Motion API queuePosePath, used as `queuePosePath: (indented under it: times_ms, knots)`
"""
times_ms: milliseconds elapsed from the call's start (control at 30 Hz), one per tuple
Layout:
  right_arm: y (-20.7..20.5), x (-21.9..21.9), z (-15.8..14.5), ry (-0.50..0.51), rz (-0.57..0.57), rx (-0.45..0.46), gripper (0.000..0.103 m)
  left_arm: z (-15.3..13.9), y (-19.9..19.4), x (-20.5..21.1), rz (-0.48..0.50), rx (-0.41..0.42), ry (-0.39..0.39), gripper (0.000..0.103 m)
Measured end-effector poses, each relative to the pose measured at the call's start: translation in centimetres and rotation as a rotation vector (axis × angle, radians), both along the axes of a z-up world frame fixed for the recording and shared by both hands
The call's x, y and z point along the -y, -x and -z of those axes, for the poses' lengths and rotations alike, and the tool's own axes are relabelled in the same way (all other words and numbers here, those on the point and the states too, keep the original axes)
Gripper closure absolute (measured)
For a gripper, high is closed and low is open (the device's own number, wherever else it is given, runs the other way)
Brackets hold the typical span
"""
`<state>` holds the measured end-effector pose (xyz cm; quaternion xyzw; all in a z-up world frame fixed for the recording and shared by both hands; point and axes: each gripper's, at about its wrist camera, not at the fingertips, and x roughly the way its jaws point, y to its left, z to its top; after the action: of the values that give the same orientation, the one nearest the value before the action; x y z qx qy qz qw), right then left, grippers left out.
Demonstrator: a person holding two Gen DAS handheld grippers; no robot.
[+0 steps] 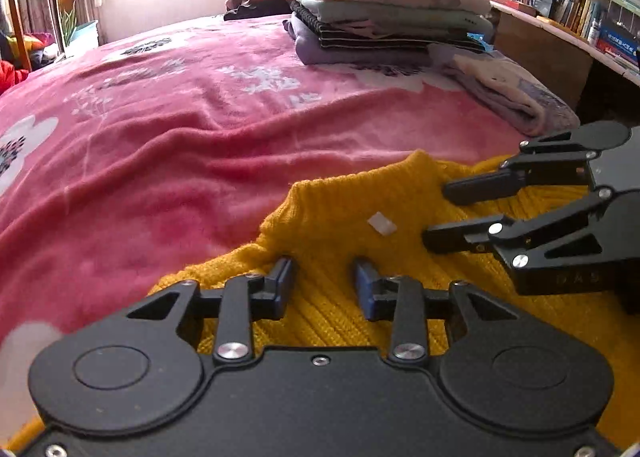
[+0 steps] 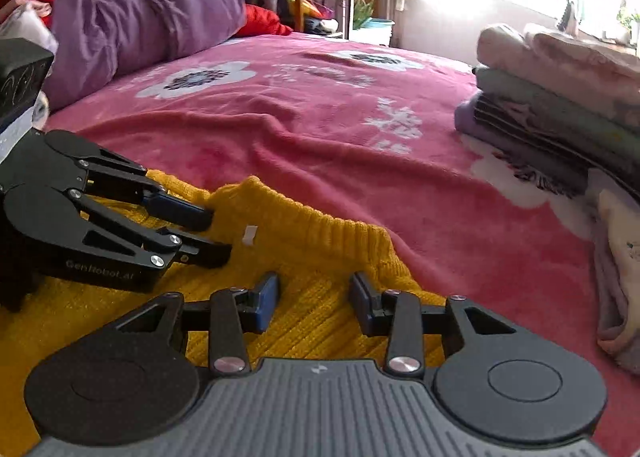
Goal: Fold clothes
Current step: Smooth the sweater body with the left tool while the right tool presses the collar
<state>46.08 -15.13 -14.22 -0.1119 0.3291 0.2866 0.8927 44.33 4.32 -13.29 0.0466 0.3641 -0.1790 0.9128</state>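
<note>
Both grippers, left (image 1: pixel 324 277) and right (image 2: pixel 314 295), hover with jaws apart over a yellow sweater (image 1: pixel 336 217) lying on the pink blanket (image 1: pixel 180 129). Farther back sits a stack of folded clothes (image 1: pixel 384 5).

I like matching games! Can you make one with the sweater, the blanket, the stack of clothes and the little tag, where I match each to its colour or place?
Things:
1. sweater
2. blanket
3. stack
4. tag

Matches:
A. pink with white flowers
B. white, on the sweater
C. mustard yellow, under both grippers
D. folded, at the far side of the bed

Pairs: 1-C, 2-A, 3-D, 4-B
</note>
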Motion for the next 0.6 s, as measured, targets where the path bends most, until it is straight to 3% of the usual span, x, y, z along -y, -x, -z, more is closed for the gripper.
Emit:
queuePosePath:
  times_ms: [100,200,267,333,400,467,500,533,600]
  knots:
    - [0.0,0.8,-1.0,-0.055,-0.001,-0.033,0.062,-1.1,-0.2,-1.7,0.003,-0.035,0.078,0.068]
    - [-0.2,2.9,-2.8,-0.145,0.046,-0.004,0.061,-3.7,0.4,-6.6,-0.134,0.009,0.189,0.069]
    - [-0.1,4.0,-3.7,-0.232,0.045,0.011,0.061,-5.0,1.5,-9.4,-0.199,0.064,0.222,0.069]
    - [0.0,3.8,-3.8,-0.270,0.026,0.010,0.061,-4.9,2.2,-10.8,-0.186,0.063,0.296,0.070]
    - [0.3,2.6,-3.4,-0.247,-0.012,0.001,0.061,-4.3,2.6,-11.2,-0.148,0.039,0.344,0.071]
    - [0.0,0.9,-1.9,-0.172,-0.023,-0.033,0.060,-2.1,1.9,-9.8,-0.111,-0.043,0.300,0.071]
    - [-0.3,0.3,-0.9,-0.121,-0.016,-0.050,0.061,-0.7,1.6,-8.9,-0.103,-0.074,0.231,0.072]
    - [-0.4,0.0,-0.3,-0.086,-0.004,-0.038,0.064,-0.3,1.7,-8.5,-0.099,-0.054,0.173,0.075]
    - [-0.2,0.0,-0.8,-0.101,0.027,-0.022,0.067,-1.9,1.9,-8.8,-0.133,-0.036,0.188,0.077]
